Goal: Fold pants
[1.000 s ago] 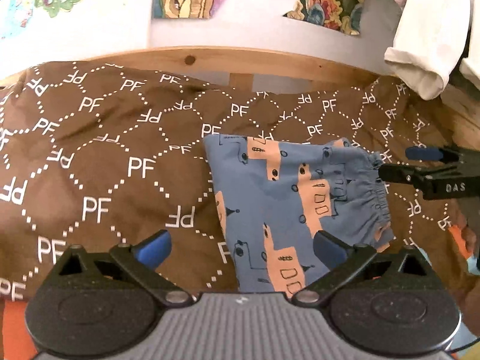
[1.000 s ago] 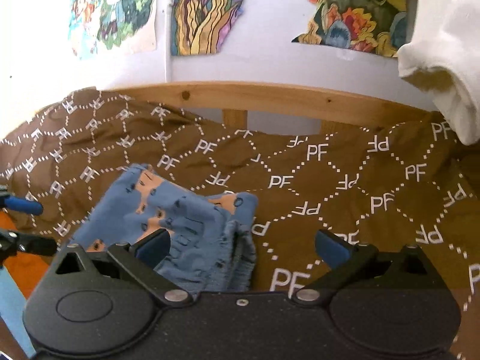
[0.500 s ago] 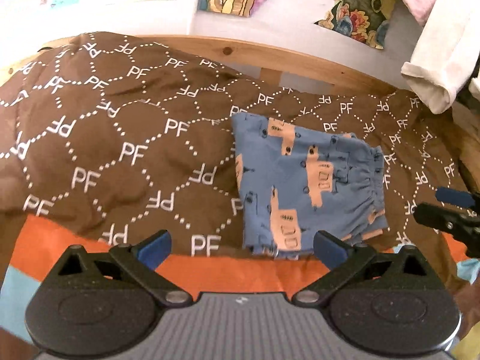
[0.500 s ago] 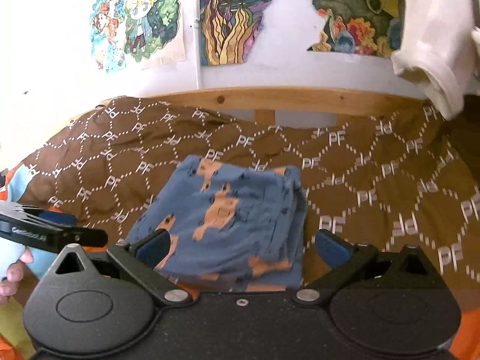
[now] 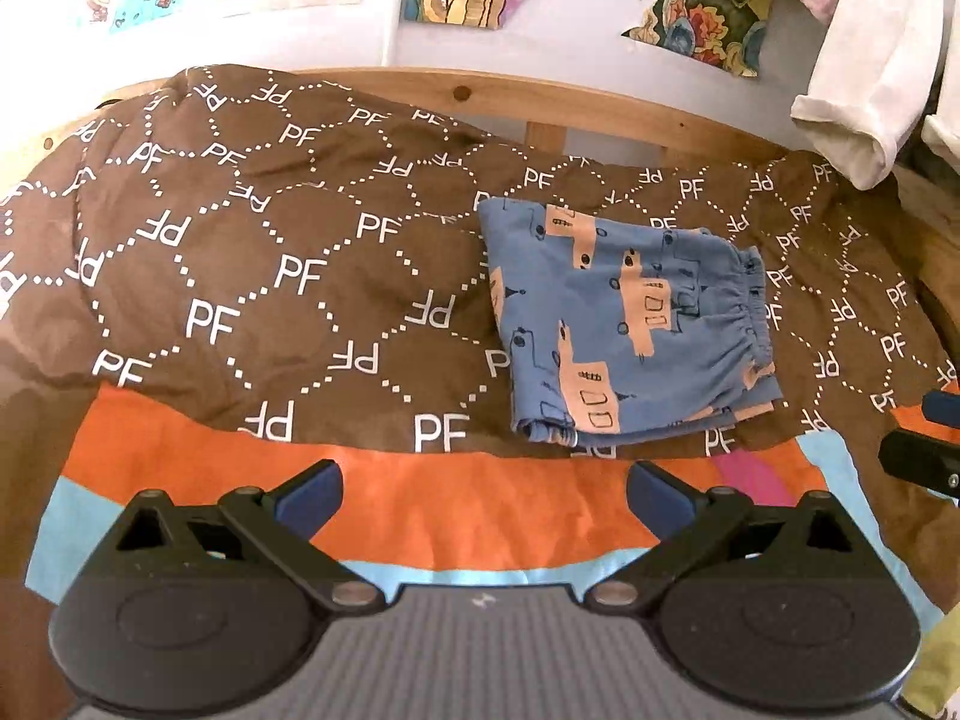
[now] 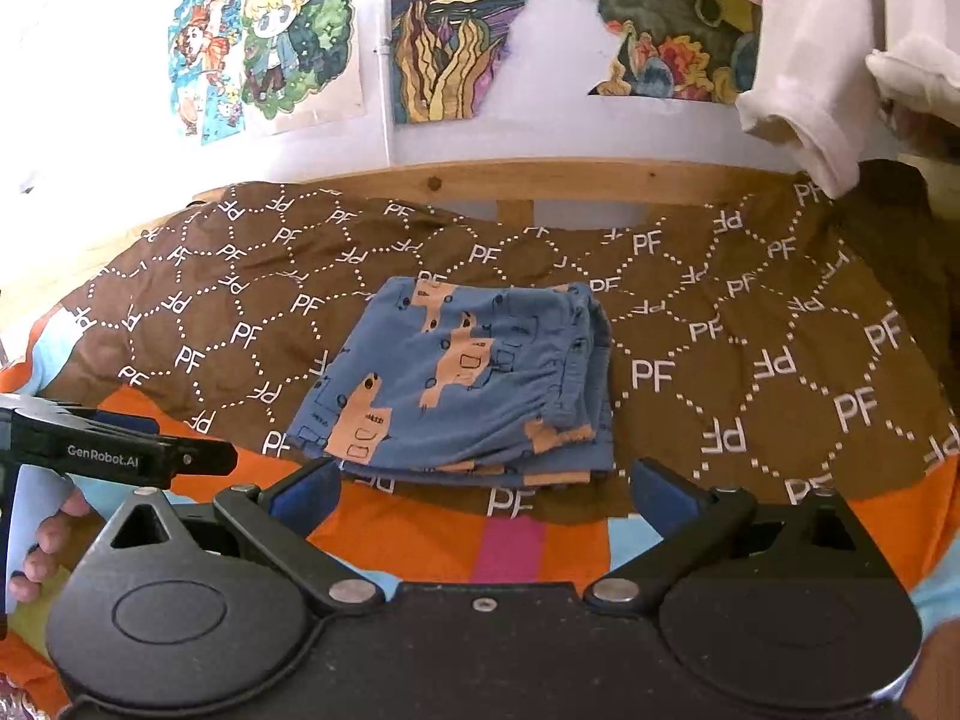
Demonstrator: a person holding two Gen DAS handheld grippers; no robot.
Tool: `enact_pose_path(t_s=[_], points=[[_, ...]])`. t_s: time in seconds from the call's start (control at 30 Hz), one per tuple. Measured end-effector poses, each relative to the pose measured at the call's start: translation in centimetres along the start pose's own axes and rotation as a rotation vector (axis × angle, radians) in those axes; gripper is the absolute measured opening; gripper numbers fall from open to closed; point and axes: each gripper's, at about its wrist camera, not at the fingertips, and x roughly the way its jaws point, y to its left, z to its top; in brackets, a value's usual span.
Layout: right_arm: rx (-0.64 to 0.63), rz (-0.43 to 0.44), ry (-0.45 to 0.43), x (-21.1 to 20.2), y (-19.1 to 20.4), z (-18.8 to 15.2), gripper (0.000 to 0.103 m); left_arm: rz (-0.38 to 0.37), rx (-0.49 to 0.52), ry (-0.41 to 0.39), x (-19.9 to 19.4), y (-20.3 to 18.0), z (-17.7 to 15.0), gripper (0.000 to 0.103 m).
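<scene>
The blue pants with orange truck prints (image 5: 630, 324) lie folded into a compact square on the brown "PF" blanket (image 5: 270, 276), elastic waistband to the right. They also show in the right wrist view (image 6: 468, 384). My left gripper (image 5: 483, 495) is open and empty, held back over the orange sheet, apart from the pants. My right gripper (image 6: 486, 495) is open and empty, just short of the pants' near edge. The left gripper shows at the left of the right wrist view (image 6: 120, 456); the right gripper's tip shows at the right edge of the left wrist view (image 5: 924, 456).
An orange, light blue and pink sheet (image 5: 480, 516) lies under the blanket's near edge. A wooden bed rail (image 6: 540, 180) runs along the back, below a wall with posters (image 6: 270, 36). White garments (image 5: 870, 60) hang at the upper right.
Both grippers have pulled back and up from the pants, which now lie folded and released on the blanket. More of the orange sheet has come into view.
</scene>
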Motion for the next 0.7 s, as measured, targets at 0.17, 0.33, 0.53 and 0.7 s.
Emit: enact_pose_path(t_s=[0.17, 0.33, 0.53, 0.7], points=[[0.005, -0.061, -0.033, -1.3, 0.9, -0.8, 0.102, 0.004, 0.036, -0.017, -0.8, -0.1, -1.0, 0.103], [0.027, -0.104, -0.064, -2.3, 1.2, -2.2, 0.102, 0.016, 0.093, -0.065, -1.9, -0.5, -2.3, 0.103], [0.065, -0.120, -0.031, -2.6, 1.1, -3.7, 0.102, 0.002, 0.118, -0.093, -2.8, -0.9, -3.4, 0.103], [0.078, -0.113, 0.003, -2.5, 1.1, -4.6, 0.102, 0.008, 0.134, -0.065, -2.7, -1.1, -4.1, 0.103]])
